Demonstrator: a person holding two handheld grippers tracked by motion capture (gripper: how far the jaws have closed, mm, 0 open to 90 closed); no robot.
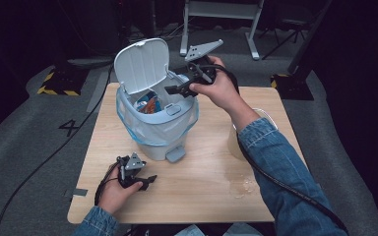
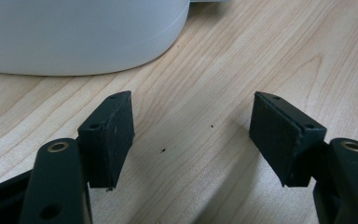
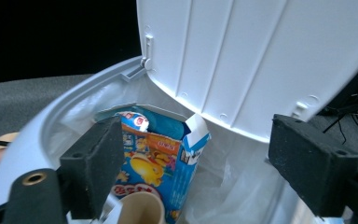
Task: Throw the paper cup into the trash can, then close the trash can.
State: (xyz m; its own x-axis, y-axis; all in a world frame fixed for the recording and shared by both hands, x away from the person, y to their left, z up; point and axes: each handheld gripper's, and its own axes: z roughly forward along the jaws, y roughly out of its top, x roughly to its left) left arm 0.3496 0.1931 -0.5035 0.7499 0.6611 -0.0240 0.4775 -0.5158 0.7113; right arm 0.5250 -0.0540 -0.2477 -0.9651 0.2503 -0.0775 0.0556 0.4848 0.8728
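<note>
On the tabletop (image 1: 202, 182): pedal bin (image 1: 155, 125), lid (image 1: 141, 64) raised to admit waste. Inside: snack box (image 3: 156, 163), paper cup (image 3: 140, 207). Right gripper (image 1: 177, 90) over the opening, jaws spread, empty. Left gripper (image 1: 149, 181) resting beside the bin's base, jaws spread.

L gripper (image 1: 147, 180) low w/ jaws apart, empty; R gripper (image 1: 170, 90) raised, jaws wide.

A pale blue pedal bin (image 1: 157, 123) is seen standing on the wooden table (image 1: 206, 182), its lid (image 1: 141, 65) raised upright. A colourful box (image 1: 149, 104) is seen inside the bin. The right gripper (image 1: 174, 90) is held above the bin's opening, jaws apart. The left gripper (image 1: 149, 181) is rested on the table near the bin's pedal (image 1: 175, 155).
</note>
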